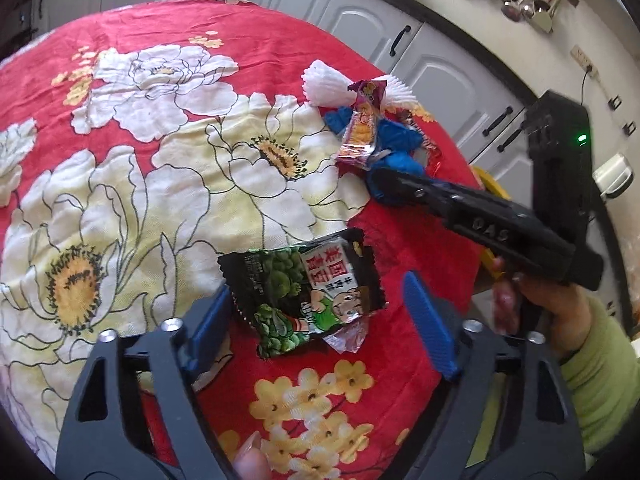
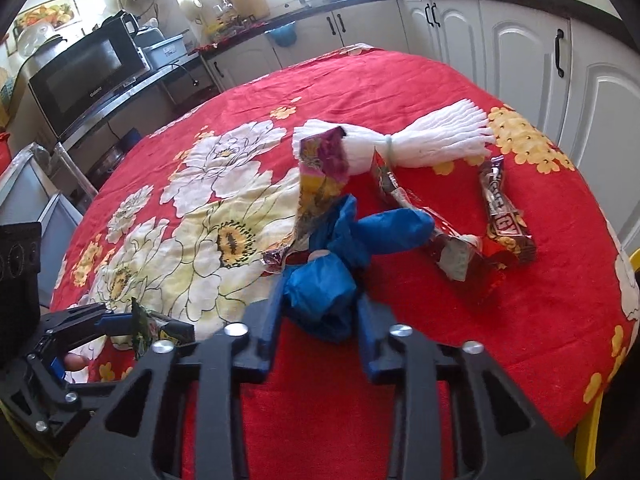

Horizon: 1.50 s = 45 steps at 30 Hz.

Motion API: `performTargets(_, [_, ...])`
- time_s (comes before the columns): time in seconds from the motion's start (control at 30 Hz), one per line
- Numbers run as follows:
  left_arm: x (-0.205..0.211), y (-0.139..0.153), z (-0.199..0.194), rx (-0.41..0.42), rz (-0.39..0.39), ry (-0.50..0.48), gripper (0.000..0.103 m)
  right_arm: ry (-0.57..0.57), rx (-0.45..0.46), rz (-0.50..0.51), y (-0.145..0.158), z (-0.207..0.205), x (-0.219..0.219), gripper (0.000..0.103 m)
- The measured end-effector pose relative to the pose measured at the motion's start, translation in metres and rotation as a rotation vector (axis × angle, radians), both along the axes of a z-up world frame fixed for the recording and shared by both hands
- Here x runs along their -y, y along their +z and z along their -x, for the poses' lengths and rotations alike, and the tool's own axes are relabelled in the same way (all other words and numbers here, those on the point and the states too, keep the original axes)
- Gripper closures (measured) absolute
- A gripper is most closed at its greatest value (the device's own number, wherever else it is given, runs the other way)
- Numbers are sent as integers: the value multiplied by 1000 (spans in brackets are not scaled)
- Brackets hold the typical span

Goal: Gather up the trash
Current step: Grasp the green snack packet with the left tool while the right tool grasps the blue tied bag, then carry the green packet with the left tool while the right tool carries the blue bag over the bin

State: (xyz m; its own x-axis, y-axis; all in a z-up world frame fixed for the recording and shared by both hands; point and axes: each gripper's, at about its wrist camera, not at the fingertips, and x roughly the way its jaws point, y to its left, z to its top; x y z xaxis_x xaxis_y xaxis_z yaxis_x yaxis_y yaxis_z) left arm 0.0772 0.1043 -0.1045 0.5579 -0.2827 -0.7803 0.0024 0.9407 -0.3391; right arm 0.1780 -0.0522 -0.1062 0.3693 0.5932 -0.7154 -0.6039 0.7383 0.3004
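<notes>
The worktop (image 2: 460, 320), under a red flowered cloth (image 1: 132, 168), filled both views. Only the right wrist view showed the microwave (image 2: 86, 76) far off to the left of the right hand-held gripper (image 2: 320, 312), and the two red wrappers (image 2: 472, 232) ahead and to its right; the left wrist view hid these almost wholly behind the other trash. A white tasselled bundle (image 2: 432, 140) lay beyond that gripper's tips. Between its blue pads (image 2: 372, 332) sat the crumpled blue wad (image 2: 324, 288), and the pads pressed it from both sides, the jaws narrowed onto it. A pink and yellow wrapper (image 2: 320, 176) leaned against the wad's far side. The left wrist view alone showed the green pea snack packet (image 1: 308, 300) face up between the spread pads of the left hand-held gripper (image 1: 316, 312); its jaws stood apart, one pad at the packet's left edge, the other clear of it. A green sleeve (image 1: 600, 368) appeared at the right.
</notes>
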Motion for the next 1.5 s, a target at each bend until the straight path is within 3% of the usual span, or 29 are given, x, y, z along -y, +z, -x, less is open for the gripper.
performTargets(0.33, [-1,4,0,14,-43,-13,74,-10,112,-13,23,21,23,88])
performTargets(0.53, [6,8,3,36,-53,-29,86,-40,135,-29,32,28,42,88])
performTargets(1.5, [76,66,-31,220,-55,-93,90,-171,189,-113,62,30,119,88])
